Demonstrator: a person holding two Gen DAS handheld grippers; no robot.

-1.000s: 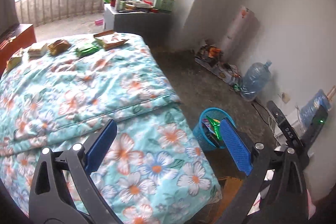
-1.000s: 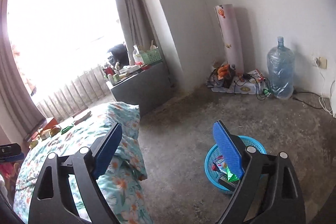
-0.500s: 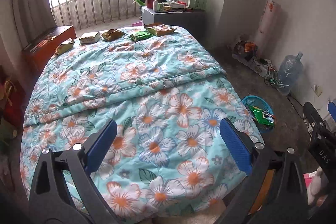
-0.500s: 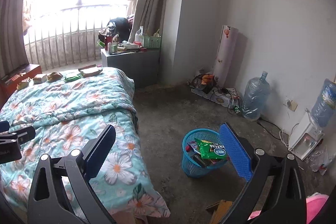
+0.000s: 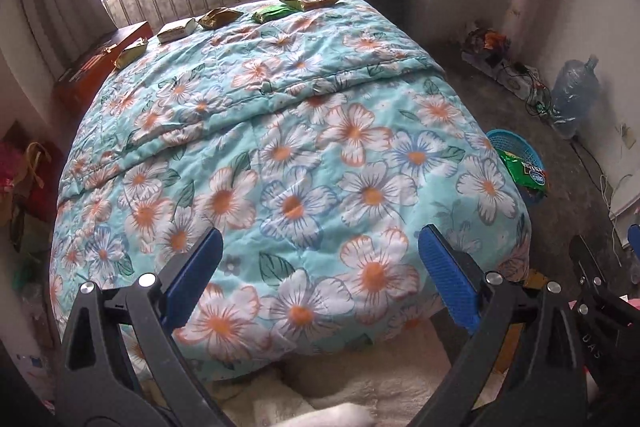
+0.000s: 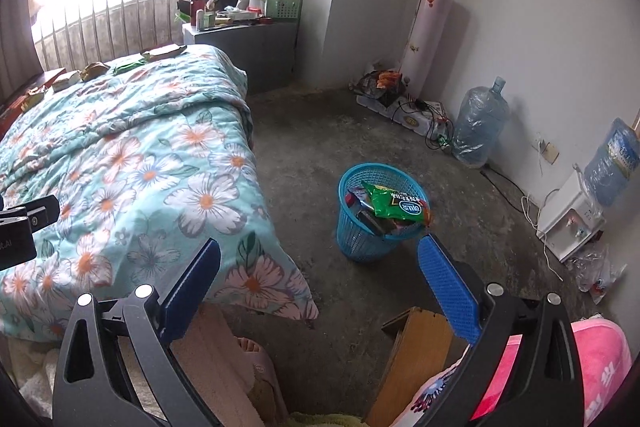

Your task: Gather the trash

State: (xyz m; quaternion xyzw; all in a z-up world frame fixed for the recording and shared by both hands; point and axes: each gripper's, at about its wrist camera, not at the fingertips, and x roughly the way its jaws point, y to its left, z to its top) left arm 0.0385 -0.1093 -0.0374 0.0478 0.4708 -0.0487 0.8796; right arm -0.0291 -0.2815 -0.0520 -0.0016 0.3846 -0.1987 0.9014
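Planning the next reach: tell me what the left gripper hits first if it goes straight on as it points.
Probably the floral quilt on the bed: the open left gripper points down at its near end, nothing between. Depth is uncertain.

The bed's quilt (image 5: 304, 155) hides half the blue basket (image 5: 520, 147); wrappers (image 6: 96, 69) by the railing are too small to read.
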